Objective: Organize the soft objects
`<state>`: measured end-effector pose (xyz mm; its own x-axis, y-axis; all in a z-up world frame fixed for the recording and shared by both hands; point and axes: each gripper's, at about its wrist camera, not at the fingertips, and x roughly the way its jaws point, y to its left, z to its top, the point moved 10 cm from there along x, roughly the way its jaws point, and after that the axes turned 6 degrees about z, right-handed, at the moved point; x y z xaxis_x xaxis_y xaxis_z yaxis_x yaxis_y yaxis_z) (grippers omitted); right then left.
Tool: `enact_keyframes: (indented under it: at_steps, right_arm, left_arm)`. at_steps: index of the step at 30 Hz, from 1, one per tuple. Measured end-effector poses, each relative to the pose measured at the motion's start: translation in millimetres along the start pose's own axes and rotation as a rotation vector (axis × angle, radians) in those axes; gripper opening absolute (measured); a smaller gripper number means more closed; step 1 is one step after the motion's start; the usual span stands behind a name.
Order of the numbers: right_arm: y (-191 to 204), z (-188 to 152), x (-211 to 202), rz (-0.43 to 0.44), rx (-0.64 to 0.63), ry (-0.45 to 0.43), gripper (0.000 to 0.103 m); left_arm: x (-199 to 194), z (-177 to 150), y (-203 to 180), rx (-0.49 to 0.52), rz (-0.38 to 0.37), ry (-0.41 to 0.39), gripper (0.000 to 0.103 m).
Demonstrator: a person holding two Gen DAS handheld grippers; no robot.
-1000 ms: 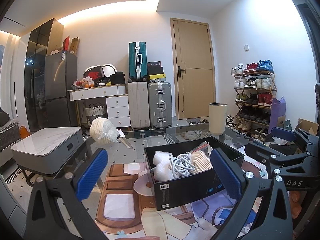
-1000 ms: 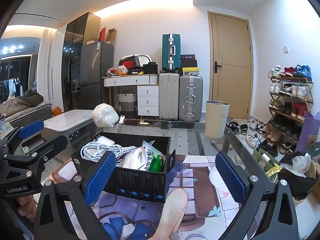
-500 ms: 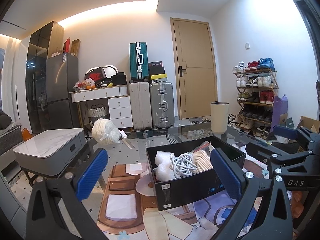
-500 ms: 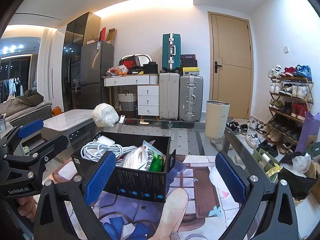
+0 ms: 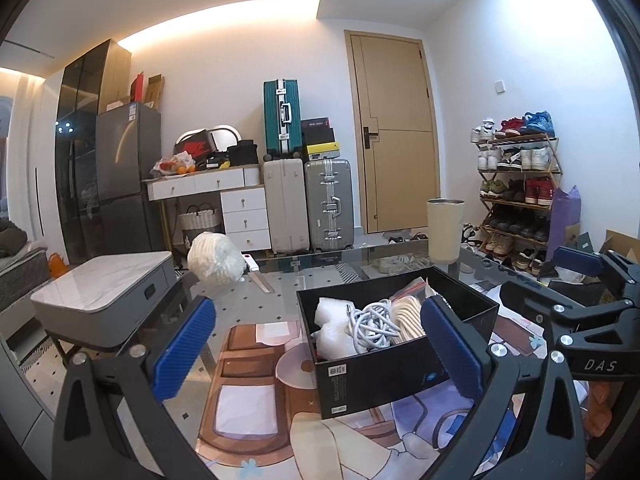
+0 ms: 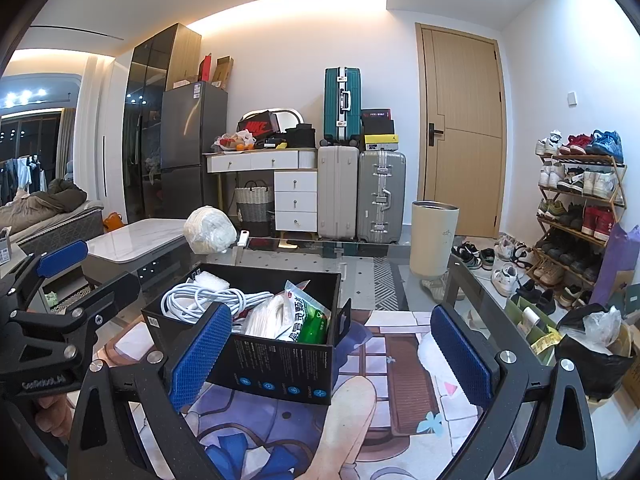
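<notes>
A black open box [image 5: 384,376] sits on the printed mat on the glass table, also in the right wrist view [image 6: 280,364]. It holds a white coiled cable [image 5: 372,322] [image 6: 204,298], white bubble wrap [image 5: 330,312], cream cloth [image 5: 406,314] and a green-white packet [image 6: 304,316]. A white wrapped bundle [image 5: 216,258] [image 6: 208,234] lies at the table's far left. My left gripper [image 5: 316,354] is open and empty, just before the box. My right gripper [image 6: 332,360] is open and empty, near the box's front right.
A cream bin [image 5: 444,230] stands beyond the table's far right. A grey side table [image 5: 104,300] is on the left. Suitcases [image 5: 308,204] and a door are at the back; a shoe rack [image 6: 580,208] and a black bag [image 6: 596,348] are on the right.
The left wrist view has shifted very slightly; both grippers stay open and empty. The box and its contents have not moved.
</notes>
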<state>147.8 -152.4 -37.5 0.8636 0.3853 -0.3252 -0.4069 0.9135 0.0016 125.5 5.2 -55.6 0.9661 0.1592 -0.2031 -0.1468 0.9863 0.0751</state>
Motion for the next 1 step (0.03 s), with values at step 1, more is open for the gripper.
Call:
enact_keyframes:
  at_steps: [1]
  right_arm:
    - [0.6, 0.0, 0.6, 0.000, -0.001, 0.000, 0.101]
  left_arm:
    - [0.4, -0.5, 0.1, -0.005, -0.008, 0.003, 0.103]
